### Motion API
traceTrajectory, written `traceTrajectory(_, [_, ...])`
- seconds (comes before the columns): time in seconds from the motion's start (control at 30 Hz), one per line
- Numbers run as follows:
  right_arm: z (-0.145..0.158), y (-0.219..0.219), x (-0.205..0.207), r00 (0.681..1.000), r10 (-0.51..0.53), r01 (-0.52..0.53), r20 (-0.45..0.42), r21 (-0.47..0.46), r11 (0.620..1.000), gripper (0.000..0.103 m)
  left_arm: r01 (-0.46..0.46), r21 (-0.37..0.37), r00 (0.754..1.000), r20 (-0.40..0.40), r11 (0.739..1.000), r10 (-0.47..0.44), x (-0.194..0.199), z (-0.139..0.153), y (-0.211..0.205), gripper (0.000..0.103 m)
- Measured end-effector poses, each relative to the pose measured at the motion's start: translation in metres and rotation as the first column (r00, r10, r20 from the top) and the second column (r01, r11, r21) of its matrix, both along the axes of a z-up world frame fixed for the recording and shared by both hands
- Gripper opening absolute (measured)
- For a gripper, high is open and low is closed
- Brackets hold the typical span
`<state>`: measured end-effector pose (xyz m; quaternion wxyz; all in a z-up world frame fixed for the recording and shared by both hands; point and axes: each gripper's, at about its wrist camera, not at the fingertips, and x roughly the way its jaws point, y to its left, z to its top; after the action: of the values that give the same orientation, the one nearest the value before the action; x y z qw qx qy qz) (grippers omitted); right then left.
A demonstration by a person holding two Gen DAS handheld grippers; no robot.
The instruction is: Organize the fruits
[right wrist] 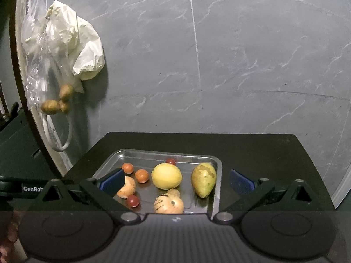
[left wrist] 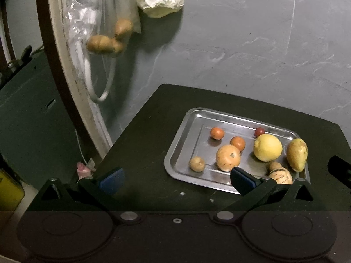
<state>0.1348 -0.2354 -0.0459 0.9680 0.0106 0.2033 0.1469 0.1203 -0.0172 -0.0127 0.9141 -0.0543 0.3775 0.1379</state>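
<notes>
Right wrist: right gripper (right wrist: pixel 176 180) wide, empty, lemon (right wrist: pixel 166 176) between fingers, in tray (right wrist: pixel 217 188).

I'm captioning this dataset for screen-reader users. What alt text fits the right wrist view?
A rectangular steel tray on a dark table holds a round yellow lemon, a green-yellow pear, a striped cream melon and several small orange and red fruits. The right gripper hovers over it, jaws open and empty, before a grey marble wall.
</notes>
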Motion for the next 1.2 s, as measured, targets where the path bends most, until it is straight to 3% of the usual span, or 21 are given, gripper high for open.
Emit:
traceTrajectory(0.63, [0.010,0.023,-0.016,0.996,-0.075,0.074,0.039,0.006,0.997,0.103,0.078,-0.011,0.996,0.054,0.997,-0.077,-0.004,0.007,0.020,0.102])
traceTrajectory(1.2, [0.004,0.035,-0.051,0.989,-0.144,0.144,0.035,-0.002,0.990,0.103,0.106,-0.030,0.992,0.071,0.994,-0.104,-0.040,0.005,0.041,0.102])
